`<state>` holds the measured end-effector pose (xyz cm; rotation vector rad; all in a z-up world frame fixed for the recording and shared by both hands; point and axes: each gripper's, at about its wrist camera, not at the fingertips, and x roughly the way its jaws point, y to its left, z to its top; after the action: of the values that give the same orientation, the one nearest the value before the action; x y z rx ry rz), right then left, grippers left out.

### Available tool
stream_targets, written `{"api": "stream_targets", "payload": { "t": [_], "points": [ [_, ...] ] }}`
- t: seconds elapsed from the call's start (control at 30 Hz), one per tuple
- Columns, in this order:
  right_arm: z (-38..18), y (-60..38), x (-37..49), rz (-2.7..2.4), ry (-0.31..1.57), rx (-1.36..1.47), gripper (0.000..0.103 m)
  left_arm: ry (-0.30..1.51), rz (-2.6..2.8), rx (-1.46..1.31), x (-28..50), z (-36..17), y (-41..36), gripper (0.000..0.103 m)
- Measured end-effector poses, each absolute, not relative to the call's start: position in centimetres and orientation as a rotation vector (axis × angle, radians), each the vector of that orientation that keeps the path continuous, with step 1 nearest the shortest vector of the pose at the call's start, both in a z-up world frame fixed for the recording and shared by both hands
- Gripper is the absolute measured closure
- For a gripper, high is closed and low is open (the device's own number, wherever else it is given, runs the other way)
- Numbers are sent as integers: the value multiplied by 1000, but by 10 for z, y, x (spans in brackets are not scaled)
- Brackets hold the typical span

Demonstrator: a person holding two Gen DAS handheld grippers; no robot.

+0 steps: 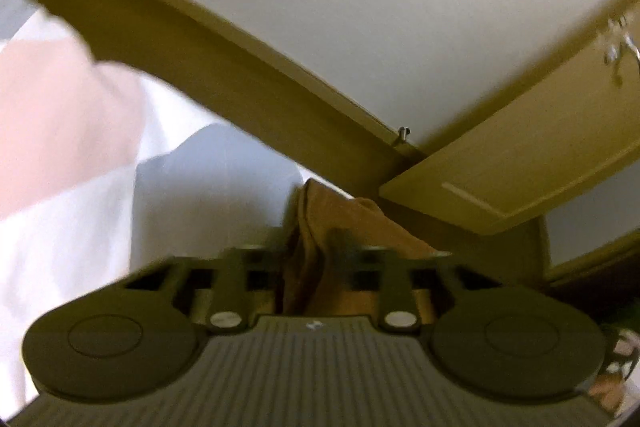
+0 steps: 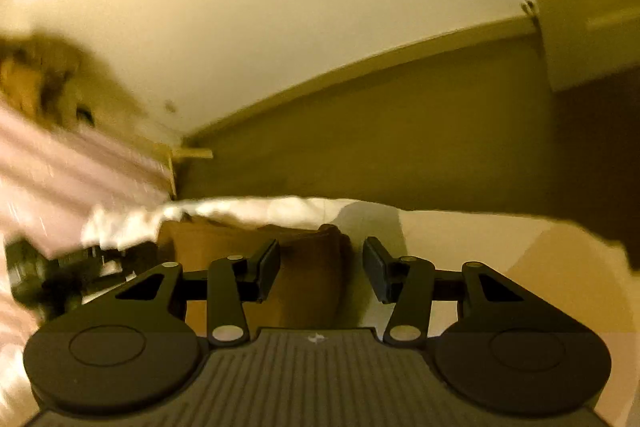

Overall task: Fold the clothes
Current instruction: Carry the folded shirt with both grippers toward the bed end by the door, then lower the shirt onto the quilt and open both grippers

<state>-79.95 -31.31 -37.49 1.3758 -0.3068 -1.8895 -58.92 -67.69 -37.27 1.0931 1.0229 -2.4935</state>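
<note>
Both our views are pretty smeared. Our right gripper [image 2: 321,261] has its fingers spread apart, nothing between them, over the brown garment [image 2: 308,267] lying on white bedding [image 2: 460,239]. Our left gripper [image 1: 306,259] is too blurred to call, with brown cloth bunched between the fingers. Bare wall [image 1: 360,7] ahead; pink sleeve [image 2: 60,179] crowds the left edge.

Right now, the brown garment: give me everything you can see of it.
The brown garment is a plain tan-brown soft fabric, creased into vertical folds. It lies on white bedding. The right gripper is open, fingers straddling a raised fold. The left gripper is blurred; the fabric sits between its fingers, grip unclear. Garment type unclear.
</note>
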Motion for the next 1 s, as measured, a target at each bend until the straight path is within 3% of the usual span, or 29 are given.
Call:
{"api": "stream_targets", "payload": {
  "t": [0.07,0.2,0.43,0.53,0.7,0.87,1.0],
  "points": [
    [-372,-324,-804,-1840,-266,1365,98,995,-2517,1081,-595,-377,-676,100],
    [-353,-323,-802,-1861,-244,1239,99,939,-2562,1056,-606,-386,-673,100],
    [-367,-336,-813,-1887,-276,1293,100,903,-2550,1052,-625,-411,-670,99],
    [-376,-349,-820,-1849,-245,1366,93,931,-2499,1080,-641,-410,-677,97],
    [-329,-350,-829,-1812,-76,1241,66,863,-2528,1096,-643,-387,-678,92],
    [-310,-400,-825,-1670,60,1076,65,910,-2542,1108,-652,-388,-682,90],
    [-324,-447,-825,-1532,110,1105,65,1019,-2521,1091,-660,-393,-689,85]
  ]
}}
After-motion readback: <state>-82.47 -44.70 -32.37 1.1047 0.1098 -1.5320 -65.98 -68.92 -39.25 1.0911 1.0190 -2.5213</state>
